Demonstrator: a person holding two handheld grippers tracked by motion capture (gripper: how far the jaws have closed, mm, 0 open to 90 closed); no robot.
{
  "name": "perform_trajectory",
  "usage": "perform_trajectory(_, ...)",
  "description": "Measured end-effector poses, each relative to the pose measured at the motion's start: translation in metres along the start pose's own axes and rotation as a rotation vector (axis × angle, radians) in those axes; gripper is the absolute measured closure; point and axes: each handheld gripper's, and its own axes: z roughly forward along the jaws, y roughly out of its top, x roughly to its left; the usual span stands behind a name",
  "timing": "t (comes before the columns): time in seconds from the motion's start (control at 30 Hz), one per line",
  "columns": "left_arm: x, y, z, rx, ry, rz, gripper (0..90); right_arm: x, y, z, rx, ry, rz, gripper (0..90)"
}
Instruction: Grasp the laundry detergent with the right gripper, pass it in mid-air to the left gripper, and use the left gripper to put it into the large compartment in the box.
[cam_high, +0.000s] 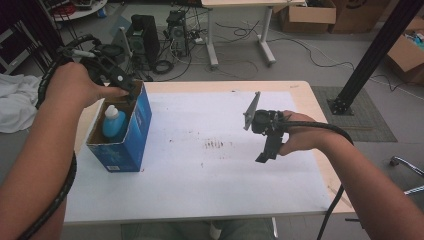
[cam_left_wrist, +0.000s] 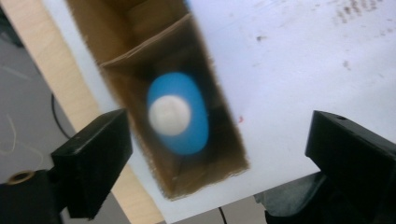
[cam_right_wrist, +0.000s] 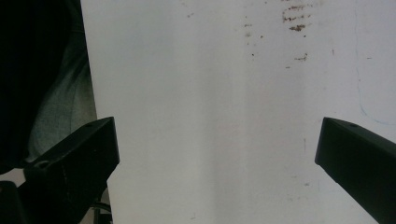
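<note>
Since the blue bottle (cam_high: 113, 123) stands upright inside the blue carton (cam_high: 132, 137), white cap up, the left gripper (cam_high: 121, 85) sits over the carton's open top at about 12 o'clock of the bottle, jaws spread wide with nothing between them. From the left gripper view the bottle (cam_left_wrist: 177, 113) is straight below and between the jaws, not touched by either pad; the jaws are wider than the carton's (cam_left_wrist: 224, 140) mouth. A cardboard divider splits the carton; the bottle is in the compartment nearer the person, and the one beyond shows no contents that I can make out.

Judgement: this reads as a drop-off, bottle seated, claw let go and clear above. An upright bottle in a narrow cell makes sense: walls keep it from tipping, cap stays reachable from above.

Carton sits at the table's (cam_high: 300, 90) left side, roughly 9 o'clock from the table centre, just inside the edge of the white sheet (cam_high: 210, 180).

Right gripper (cam_high: 265, 152) is parked well apart at about 3 o'clock, above bare sheet, pointing down. Its jaws also stand open, with nothing but sheet (cam_right_wrist: 210, 116) under them. Probably idle, kept out of the left hand's way.

Risk: a jaw snagging the carton rim and dragging the box.
</note>
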Motion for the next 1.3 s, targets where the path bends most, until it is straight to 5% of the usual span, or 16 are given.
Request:
perform_trajectory(0.13,-0.014,0.004,0.000,-0.002,-0.062,0.133,0.3,-0.001,-0.003,-0.001,0.002,0.000,0.012,0.0)
perform_trajectory(0.17,-0.014,0.004,0.000,-0.002,-0.062,0.133,0.1,-0.001,-0.003,-0.001,0.002,0.000,0.012,0.0)
perform_trajectory(0.33,-0.034,0.008,0.003,-0.004,-0.095,0.290,0.1,-0.001,-0.007,0.000,0.005,0.000,0.025,0.0)
perform_trajectory(0.6,-0.090,0.002,0.014,0.032,-0.135,0.677,0.1,-0.001,-0.011,-0.003,-0.003,-0.003,0.048,0.0)
perform_trajectory(0.63,-0.090,0.002,0.014,0.032,-0.135,0.677,0.1,-0.001,-0.011,-0.003,-0.003,-0.003,0.048,0.0)
perform_trajectory(0.73,-0.111,-0.004,0.017,0.022,-0.169,0.857,0.1,-0.001,-0.011,-0.004,0.006,-0.002,0.048,0.0)
perform_trajectory(0.8,-0.123,-0.007,0.021,0.035,-0.196,0.935,0.1,0.001,-0.011,-0.004,0.014,-0.002,0.048,0.0)
perform_trajectory(1.0,-0.142,-0.007,0.037,0.064,-0.209,1.001,0.1,0.000,-0.011,-0.006,0.015,-0.007,0.050,0.0)
perform_trajectory(1.3,-0.149,-0.002,0.046,0.090,-0.212,1.022,0.1,-0.001,-0.014,-0.008,0.011,-0.007,0.058,0.0)
